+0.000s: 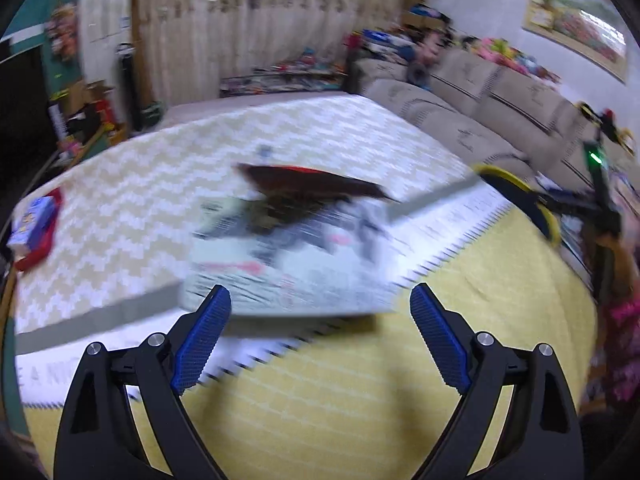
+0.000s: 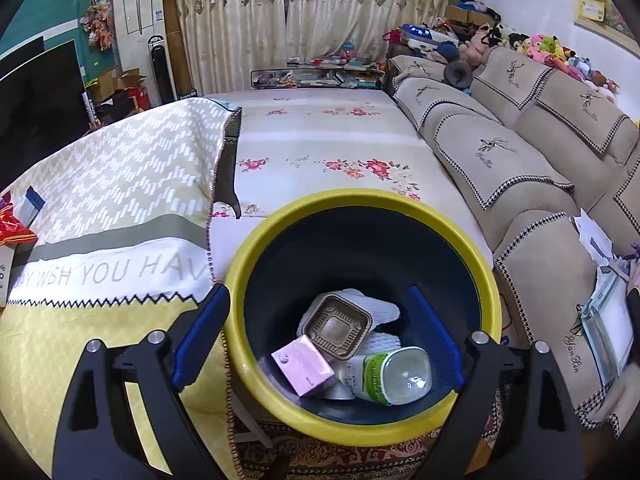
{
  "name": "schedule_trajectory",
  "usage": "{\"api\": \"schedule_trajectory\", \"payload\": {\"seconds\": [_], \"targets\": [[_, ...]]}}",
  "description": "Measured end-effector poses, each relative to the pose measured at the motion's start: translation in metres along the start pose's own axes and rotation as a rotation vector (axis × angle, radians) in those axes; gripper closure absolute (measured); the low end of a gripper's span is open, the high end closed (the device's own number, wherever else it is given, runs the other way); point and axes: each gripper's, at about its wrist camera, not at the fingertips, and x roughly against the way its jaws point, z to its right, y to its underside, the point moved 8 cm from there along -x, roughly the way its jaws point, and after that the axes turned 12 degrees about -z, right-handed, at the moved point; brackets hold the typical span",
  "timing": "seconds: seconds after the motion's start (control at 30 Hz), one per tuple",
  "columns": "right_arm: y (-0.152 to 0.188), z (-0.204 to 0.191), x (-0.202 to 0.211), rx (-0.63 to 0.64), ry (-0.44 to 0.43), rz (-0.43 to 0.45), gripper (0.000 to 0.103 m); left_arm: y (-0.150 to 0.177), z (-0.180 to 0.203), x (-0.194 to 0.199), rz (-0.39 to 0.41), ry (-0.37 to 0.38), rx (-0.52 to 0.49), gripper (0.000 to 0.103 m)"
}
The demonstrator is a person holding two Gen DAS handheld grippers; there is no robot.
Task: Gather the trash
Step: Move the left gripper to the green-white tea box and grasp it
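Observation:
In the left wrist view my left gripper (image 1: 320, 312) is open over the yellow blanket (image 1: 360, 400). Just ahead of its fingertips lies a blurred heap of flat grey printed packaging (image 1: 288, 276) with a dark red wrapper (image 1: 312, 184) on top. The bin's yellow rim (image 1: 524, 200) shows at the right. In the right wrist view my right gripper (image 2: 320, 316) has its jaws spread wide on either side of the dark bin with the yellow rim (image 2: 472, 256). Inside lie a brown plastic tray (image 2: 336, 328), a pink box (image 2: 304, 364), a green-labelled bottle (image 2: 388, 376) and white foam (image 2: 384, 312).
A blue and red packet (image 1: 34, 228) lies on the patterned cloth at the left. A red wrapper (image 2: 12, 224) shows at the left edge of the right wrist view. A beige sofa (image 2: 520, 168) runs along the right. A flowered mat (image 2: 320, 140) covers the bed behind the bin.

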Motion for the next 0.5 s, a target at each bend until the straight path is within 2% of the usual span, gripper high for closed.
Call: {"api": "schedule_trajectory", "payload": {"seconds": [0.1, 0.17, 0.2, 0.33, 0.5], "targets": [[0.000, 0.002, 0.004, 0.001, -0.008, 0.008, 0.017, 0.016, 0.049, 0.006, -0.034, 0.086, -0.116, 0.014], [0.000, 0.004, 0.006, -0.002, -0.016, 0.013, 0.017, 0.017, 0.060, 0.015, 0.000, 0.015, -0.152, 0.014], [0.000, 0.003, 0.006, -0.003, -0.018, 0.014, 0.017, 0.012, 0.052, 0.021, 0.022, -0.025, -0.134, 0.014], [0.003, 0.004, 0.006, -0.009, -0.030, 0.014, 0.017, 0.001, -0.007, 0.020, 0.026, -0.062, 0.035, 0.014], [0.006, 0.006, 0.005, -0.017, -0.031, 0.009, 0.017, 0.002, -0.049, -0.006, -0.027, -0.110, 0.088, 0.013]]}}
